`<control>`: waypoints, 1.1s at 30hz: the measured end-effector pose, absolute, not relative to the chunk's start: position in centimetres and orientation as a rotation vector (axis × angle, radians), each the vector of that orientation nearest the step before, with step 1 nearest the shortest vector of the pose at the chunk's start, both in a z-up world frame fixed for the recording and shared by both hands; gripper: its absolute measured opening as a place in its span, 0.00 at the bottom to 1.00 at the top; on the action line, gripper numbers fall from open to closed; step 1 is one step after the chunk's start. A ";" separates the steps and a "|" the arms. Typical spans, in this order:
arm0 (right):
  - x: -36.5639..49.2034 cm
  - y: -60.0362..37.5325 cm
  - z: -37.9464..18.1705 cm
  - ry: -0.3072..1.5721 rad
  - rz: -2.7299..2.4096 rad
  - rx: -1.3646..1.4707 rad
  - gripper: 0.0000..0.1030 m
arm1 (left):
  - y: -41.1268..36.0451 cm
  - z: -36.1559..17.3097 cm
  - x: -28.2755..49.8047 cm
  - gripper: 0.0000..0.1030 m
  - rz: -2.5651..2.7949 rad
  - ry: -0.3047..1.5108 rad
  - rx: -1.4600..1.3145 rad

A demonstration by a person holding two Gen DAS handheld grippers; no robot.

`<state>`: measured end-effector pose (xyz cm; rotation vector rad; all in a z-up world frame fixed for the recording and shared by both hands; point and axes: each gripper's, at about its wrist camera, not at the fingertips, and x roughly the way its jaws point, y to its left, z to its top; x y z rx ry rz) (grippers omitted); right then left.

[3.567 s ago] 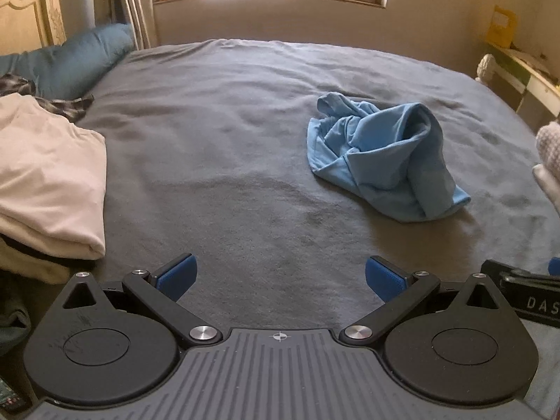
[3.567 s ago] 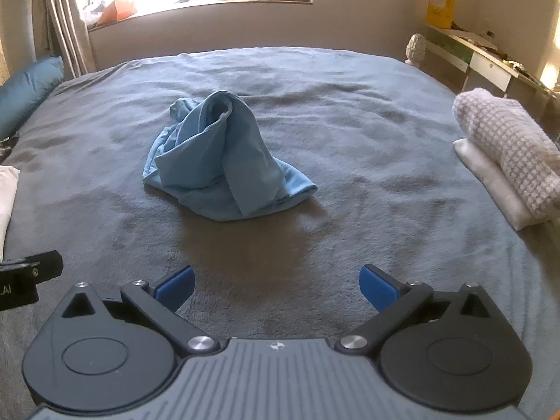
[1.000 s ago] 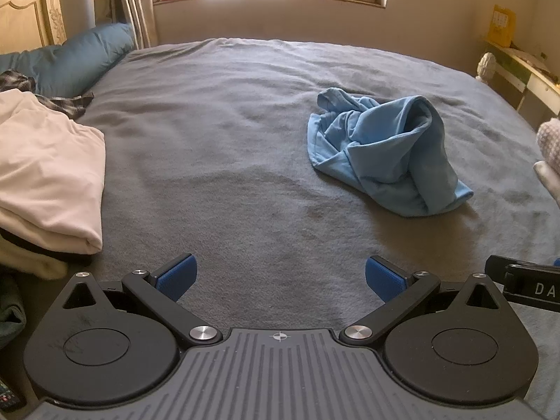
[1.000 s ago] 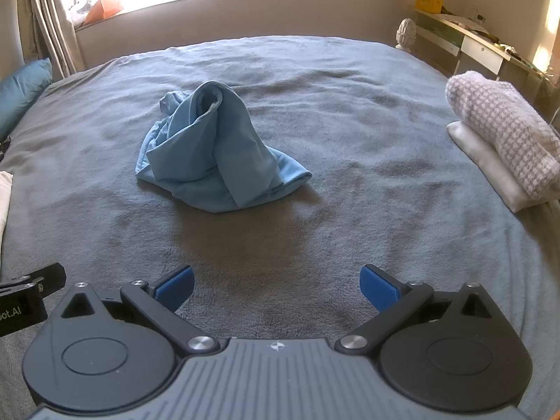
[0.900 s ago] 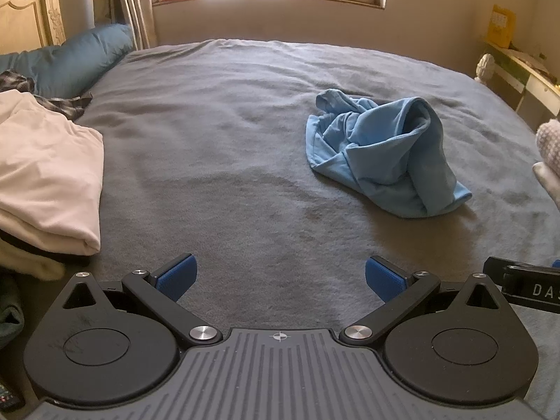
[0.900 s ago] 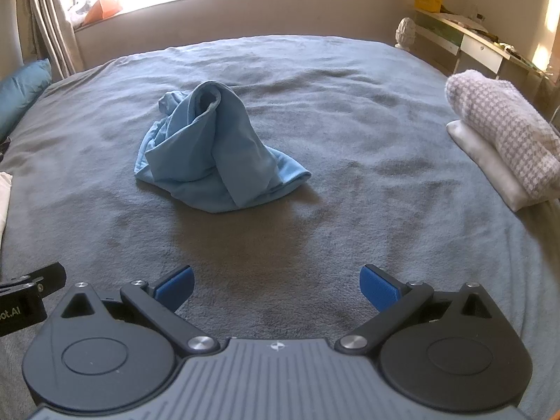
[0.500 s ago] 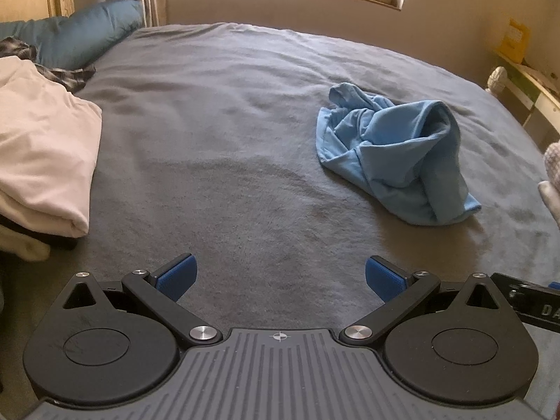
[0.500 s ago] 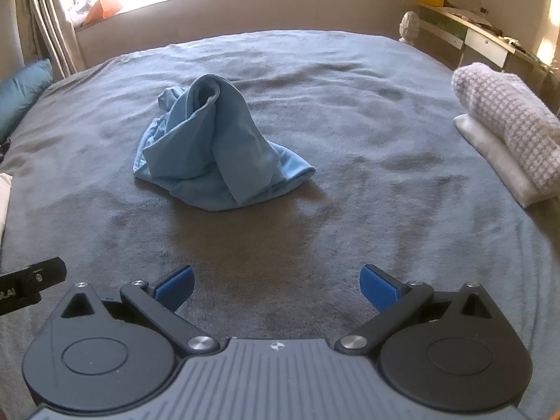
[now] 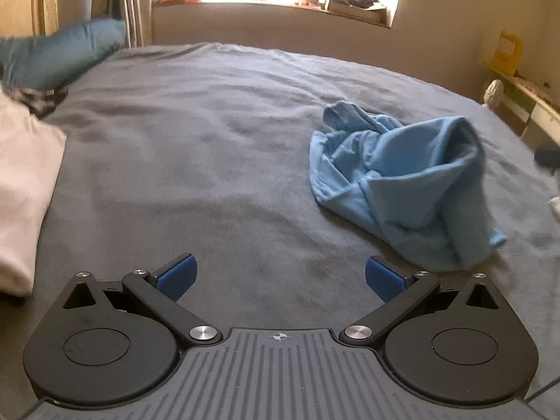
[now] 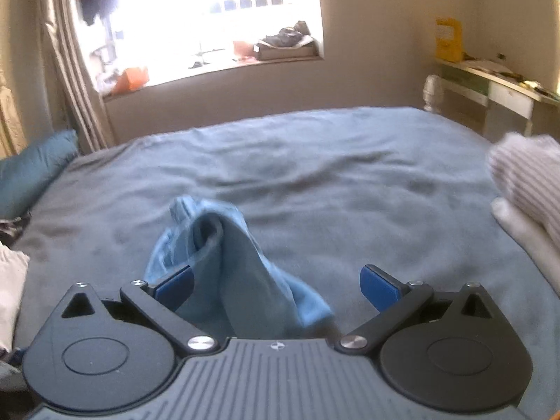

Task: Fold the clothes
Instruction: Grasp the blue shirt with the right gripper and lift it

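Observation:
A crumpled light-blue garment (image 9: 402, 182) lies in a heap on the grey bed cover (image 9: 210, 161), ahead and to the right of my left gripper (image 9: 280, 276), which is open and holds nothing. In the right wrist view the same blue garment (image 10: 227, 273) rises between the spread fingers of my right gripper (image 10: 276, 283). That gripper is open, with its left pad (image 10: 175, 285) close beside the cloth. The picture is blurred, so I cannot tell whether the pad touches it.
A stack of folded pale clothes (image 9: 24, 189) lies at the bed's left side, with a teal pillow (image 9: 59, 56) behind it. A knitted cream bundle on a white pillow (image 10: 525, 189) sits at the right edge. A desk (image 10: 497, 80) stands by the right wall.
My right gripper has moved forward and low, right up to the blue garment, which now sits between its fingers. The left gripper has edged forward a little. Both stay open.

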<state>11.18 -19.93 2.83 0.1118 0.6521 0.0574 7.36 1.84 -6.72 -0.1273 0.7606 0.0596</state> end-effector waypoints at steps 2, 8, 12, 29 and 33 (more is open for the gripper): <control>13.2 -19.4 3.1 0.639 0.099 0.105 1.00 | 1.7 -7.3 8.4 0.99 0.065 0.748 -0.115; 18.8 -16.2 1.2 0.687 0.162 0.055 1.00 | 1.1 -8.8 10.4 0.94 0.048 0.756 -0.101; 20.9 -15.3 -1.3 0.770 0.168 0.058 0.89 | 0.7 -9.6 10.1 0.87 0.027 0.766 -0.105; 13.1 -19.1 -3.3 0.914 0.352 0.330 0.06 | 3.5 -8.8 8.1 0.82 -0.007 0.749 -0.415; 10.2 -19.1 -2.6 0.929 0.434 0.347 0.06 | 3.6 -7.9 7.1 0.82 -0.047 0.757 -0.453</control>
